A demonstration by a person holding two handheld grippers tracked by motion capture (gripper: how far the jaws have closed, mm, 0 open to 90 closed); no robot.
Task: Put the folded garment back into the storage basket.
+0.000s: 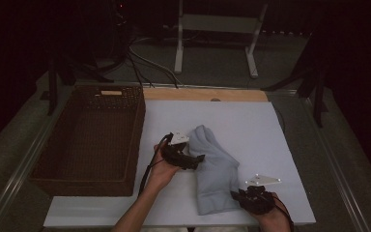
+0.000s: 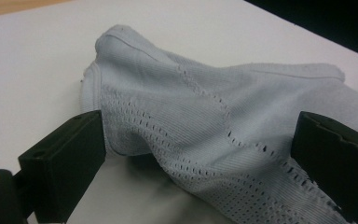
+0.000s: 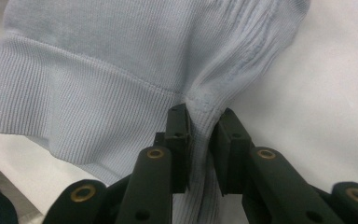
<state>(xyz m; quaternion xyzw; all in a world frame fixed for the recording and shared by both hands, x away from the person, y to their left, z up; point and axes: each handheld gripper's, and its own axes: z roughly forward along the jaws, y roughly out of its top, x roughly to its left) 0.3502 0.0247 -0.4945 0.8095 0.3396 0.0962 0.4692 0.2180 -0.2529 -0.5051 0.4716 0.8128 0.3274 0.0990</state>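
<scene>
A pale blue sock (image 1: 215,169) lies on the white board (image 1: 251,121), toe end towards the back, ribbed cuff at the front. My right gripper (image 1: 239,195) is shut on the cuff's right corner; in the right gripper view the ribbed fabric (image 3: 200,126) is bunched between the two pads. My left gripper (image 1: 200,158) sits at the sock's left edge near the middle. In the left gripper view its jaws stand wide apart on either side of the sock's foot part (image 2: 205,116), and the pads do not press on it.
A dark wicker basket (image 1: 89,140) stands against the board's left side. A wooden strip (image 1: 203,94) runs along the board's far edge. Beyond the table are cables and a white stand (image 1: 217,29) on the floor.
</scene>
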